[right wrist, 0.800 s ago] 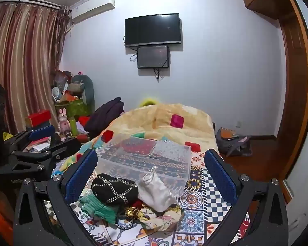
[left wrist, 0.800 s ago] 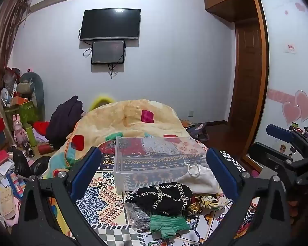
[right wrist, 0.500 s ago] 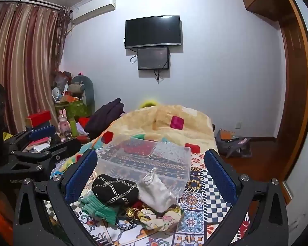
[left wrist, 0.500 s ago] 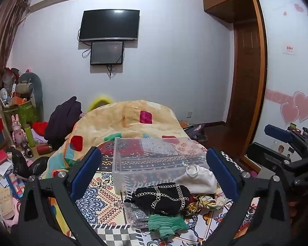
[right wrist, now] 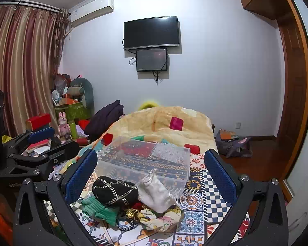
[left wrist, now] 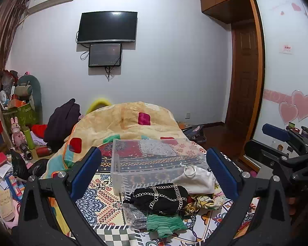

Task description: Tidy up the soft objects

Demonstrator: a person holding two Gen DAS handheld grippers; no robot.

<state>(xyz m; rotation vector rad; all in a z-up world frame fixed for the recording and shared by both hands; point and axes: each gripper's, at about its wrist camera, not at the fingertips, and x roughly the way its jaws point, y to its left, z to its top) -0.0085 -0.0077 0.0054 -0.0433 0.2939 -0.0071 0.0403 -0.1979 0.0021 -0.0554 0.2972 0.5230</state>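
Blue-padded, my left gripper [left wrist: 154, 171] and right gripper [right wrist: 151, 170] both gape wide, holding nothing. Between them on the patterned bedspread [right wrist: 197, 219]: green knit cloth [right wrist: 98, 210], black chain-trimmed hat [right wrist: 115, 190], white drawstring pouch [right wrist: 156, 192], just before the clear plastic bin [right wrist: 145, 160].

No text can be read with any certainty. A small sign [left wrist: 286, 48] on the wardrobe door [left wrist: 285, 65] carries red characters, too small to make out; the TV [left wrist: 107, 27] brand mark is illegible.
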